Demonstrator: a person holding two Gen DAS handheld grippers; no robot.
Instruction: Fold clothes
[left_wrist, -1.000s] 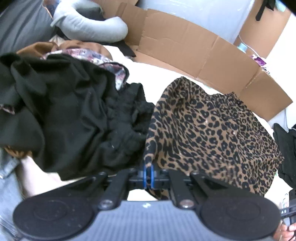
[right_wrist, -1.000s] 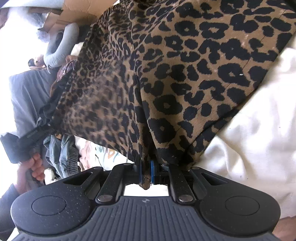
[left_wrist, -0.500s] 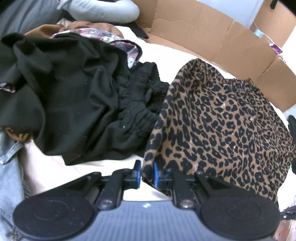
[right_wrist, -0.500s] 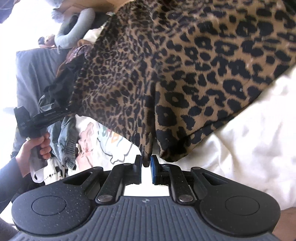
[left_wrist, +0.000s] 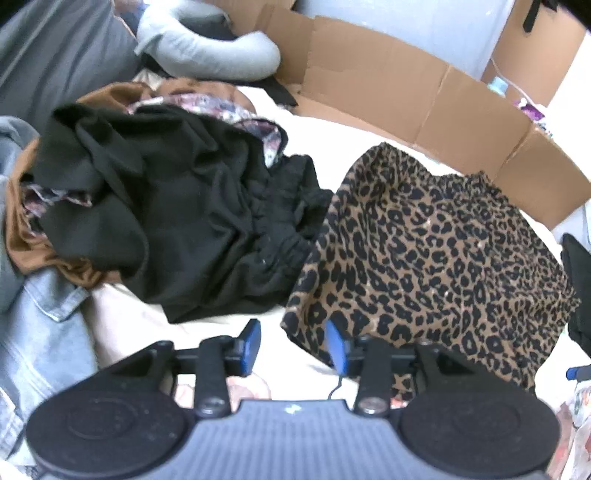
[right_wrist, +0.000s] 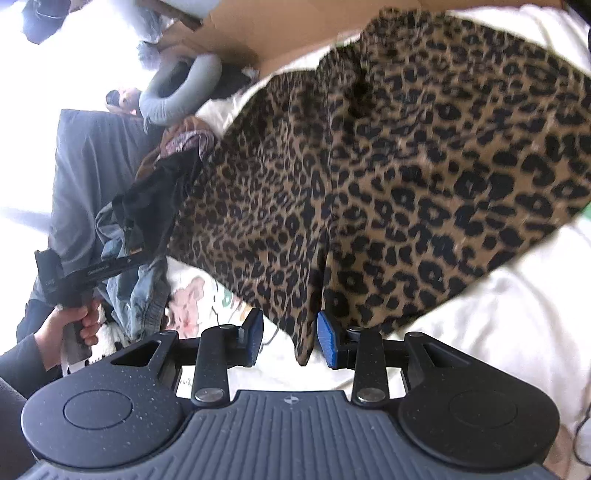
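Both grippers, left (left_wrist: 293, 345) and right (right_wrist: 290, 338), just spread and released leopard skirt (left_wrist: 436, 251), now lying flat; clothes pile (left_wrist: 177, 221) unfolded.

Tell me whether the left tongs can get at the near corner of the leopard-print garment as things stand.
Probably yes. The left tongs are open, and the corner of the leopard-print garment lies on the bed right between the blue pads. Nothing covers it; the black clothes pile sits off to the side.

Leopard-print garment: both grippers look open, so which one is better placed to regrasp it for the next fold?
Probably right. The right gripper has a corner of the leopard-print garment between its open jaws; the left gripper frames mostly bare cream bedsheet, the hem beside one finger.
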